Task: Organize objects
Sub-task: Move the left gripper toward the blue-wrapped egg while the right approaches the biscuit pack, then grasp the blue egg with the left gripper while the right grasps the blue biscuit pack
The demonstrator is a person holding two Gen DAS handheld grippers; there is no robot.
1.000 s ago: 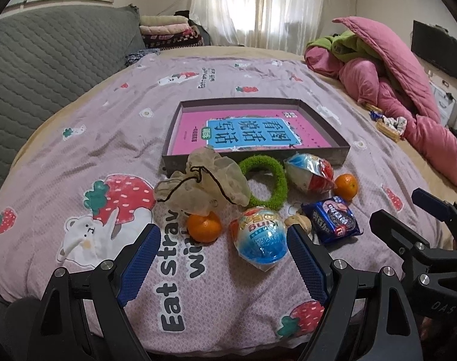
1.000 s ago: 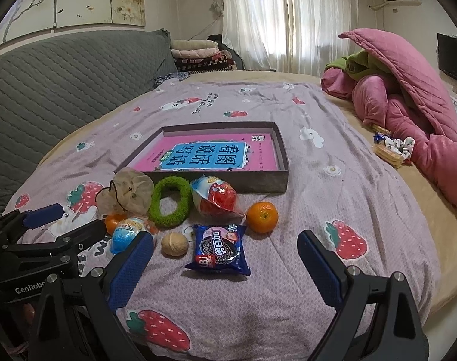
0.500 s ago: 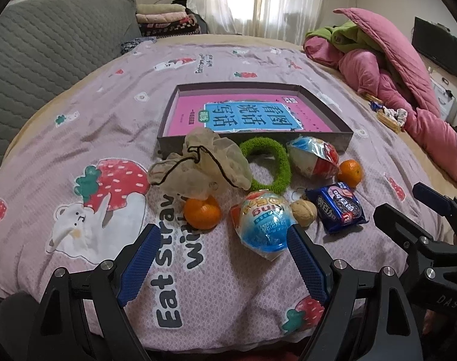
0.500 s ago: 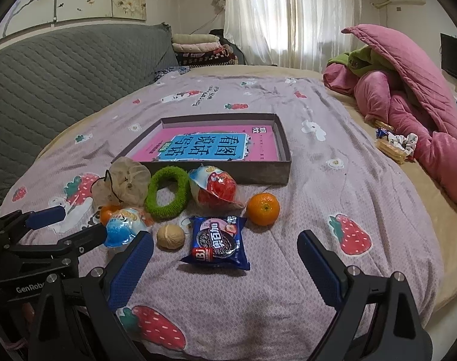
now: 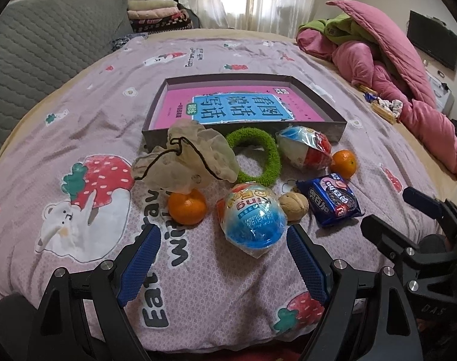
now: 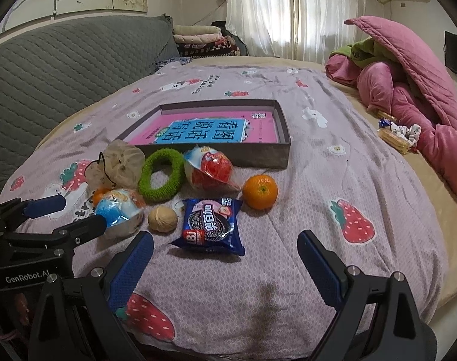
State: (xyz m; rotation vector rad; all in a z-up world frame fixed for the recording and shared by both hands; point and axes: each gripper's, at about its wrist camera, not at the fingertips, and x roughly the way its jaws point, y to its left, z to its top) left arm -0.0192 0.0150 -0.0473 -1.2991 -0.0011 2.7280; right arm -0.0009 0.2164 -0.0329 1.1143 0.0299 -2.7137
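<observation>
1. The shallow grey cardboard box point(image 5: 315, 99) on the bed holds only a pink and blue book point(image 5: 240, 109).
2. The items are not yet sorted: blue plastic-wrapped toy egg point(image 5: 254, 221), dark blue cookie packet point(image 6: 211, 225), orange mandarin point(image 6: 260, 192), all lying in front of the box.
3. The left tool point(image 5: 223, 260) is open, near the egg; the right tool point(image 6: 225, 266) is open, before the packet, gripping nothing.

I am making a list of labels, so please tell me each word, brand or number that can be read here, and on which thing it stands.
"看图说话写话" on the pink book in the box.
"Eat" and part of "straw", "with" on the bedsheet.
"GenRobot.AI" on the left gripper.
"DAS" on the right gripper.
"King" on the blue egg toy; its smaller print is too blurred.
Cookie pack: characters unclear, too blurred to read surely.
</observation>
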